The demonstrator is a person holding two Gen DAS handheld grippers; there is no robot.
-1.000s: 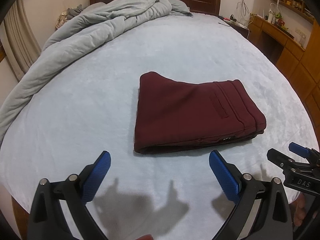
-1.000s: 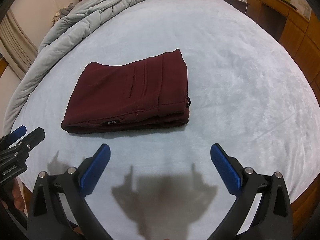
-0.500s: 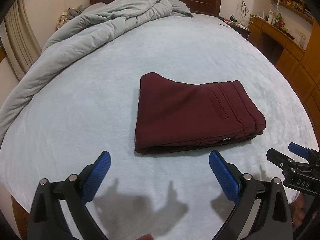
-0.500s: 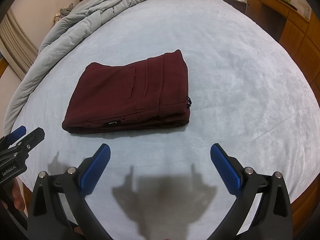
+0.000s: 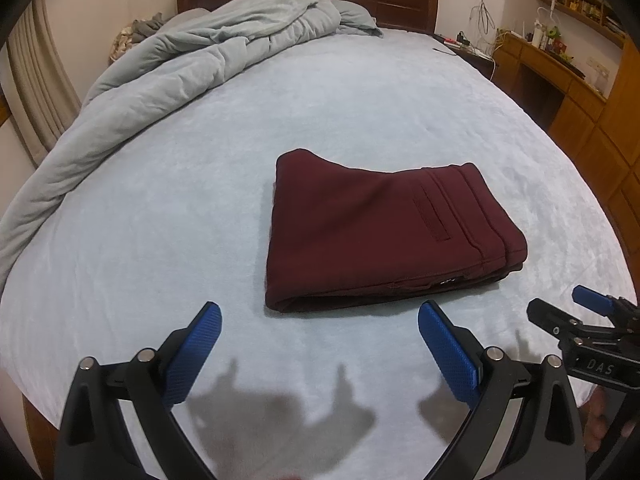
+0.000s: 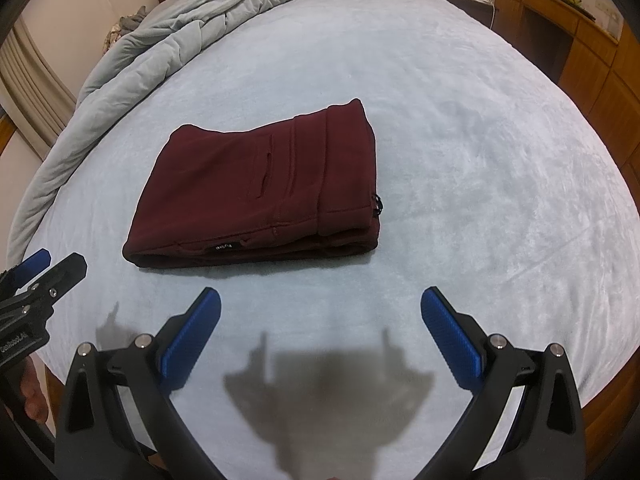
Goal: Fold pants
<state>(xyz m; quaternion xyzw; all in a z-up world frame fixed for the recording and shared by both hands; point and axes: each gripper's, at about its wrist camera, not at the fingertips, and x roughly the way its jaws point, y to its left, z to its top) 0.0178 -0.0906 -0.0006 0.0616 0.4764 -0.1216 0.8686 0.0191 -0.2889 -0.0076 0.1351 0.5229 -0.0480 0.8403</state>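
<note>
Both grippers, left gripper (image 5: 320, 328) and right gripper (image 6: 320, 316), hang spread and empty near the folded pants (image 5: 384, 232), so folding looks finished; next only pulling away.

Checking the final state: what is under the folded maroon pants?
The pants lie as a stacked bundle on the light blue bedsheet. Lower folded layers show along the near edge. Anything between bundle and sheet is covered. Both grippers, left and right, are open, apart from it.

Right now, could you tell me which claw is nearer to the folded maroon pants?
Left, though only slightly. The left claw sits just short of the pants' near edge; the right claw hangs back off their right end, both open.
</note>
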